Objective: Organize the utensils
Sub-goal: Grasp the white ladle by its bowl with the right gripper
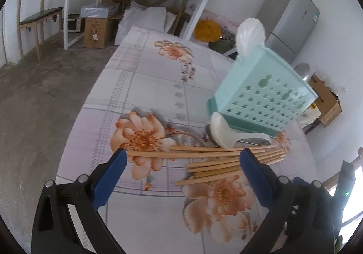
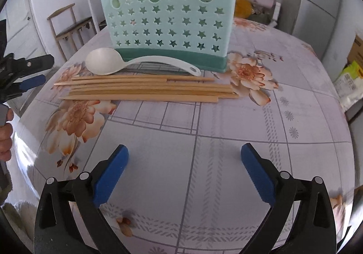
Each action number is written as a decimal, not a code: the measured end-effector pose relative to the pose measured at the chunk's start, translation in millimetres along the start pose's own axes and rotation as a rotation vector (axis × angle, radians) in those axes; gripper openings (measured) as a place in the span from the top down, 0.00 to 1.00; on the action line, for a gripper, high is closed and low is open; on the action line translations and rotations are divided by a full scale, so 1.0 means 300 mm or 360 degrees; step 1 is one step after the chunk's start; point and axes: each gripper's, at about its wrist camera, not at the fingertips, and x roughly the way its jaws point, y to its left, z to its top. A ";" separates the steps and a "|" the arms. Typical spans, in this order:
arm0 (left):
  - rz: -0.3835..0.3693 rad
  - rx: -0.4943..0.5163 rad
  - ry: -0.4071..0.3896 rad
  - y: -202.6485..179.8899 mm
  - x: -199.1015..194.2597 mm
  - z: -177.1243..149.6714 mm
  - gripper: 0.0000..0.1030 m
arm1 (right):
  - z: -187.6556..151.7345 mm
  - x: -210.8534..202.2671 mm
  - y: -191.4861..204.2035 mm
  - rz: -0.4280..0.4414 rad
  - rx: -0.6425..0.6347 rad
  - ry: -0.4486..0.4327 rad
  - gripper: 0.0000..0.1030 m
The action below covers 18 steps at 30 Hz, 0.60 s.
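chopsticks (image 2: 145, 89) lie flat in a bundle, just in front of holder (image 2: 168, 13), long axis crosswise to right gripper (image 2: 185, 154) | spoon (image 2: 136, 63) between them | left gripper (image 1: 182, 158) nearer, over the bundle, jaws spread, nothing pinched | right gripper well short, jaws wide, empty

Soft, even daylight; faint shadows. Sheen on the glossy floral plastic tablecloth (image 2: 226, 140) left of the tongs. Fisheye bends edges; corners black.
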 end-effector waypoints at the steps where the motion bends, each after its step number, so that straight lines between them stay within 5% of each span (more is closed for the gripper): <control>1: -0.0001 0.0001 0.0002 0.005 0.003 -0.001 0.06 | 0.000 0.002 0.002 -0.0005 0.0004 0.0000 0.08; 7: 0.0035 0.0039 -0.0039 0.034 0.015 0.006 0.06 | 0.054 -0.015 0.012 0.0018 0.0083 0.0088 0.08; 11: 0.0070 0.0073 -0.0073 0.061 0.018 0.018 0.06 | 0.136 -0.094 0.115 0.0115 -0.0004 -0.0136 0.09; 18: 0.0087 0.0008 -0.0100 0.135 0.027 0.035 0.17 | 0.246 -0.029 0.339 0.0063 -0.0319 -0.0265 0.42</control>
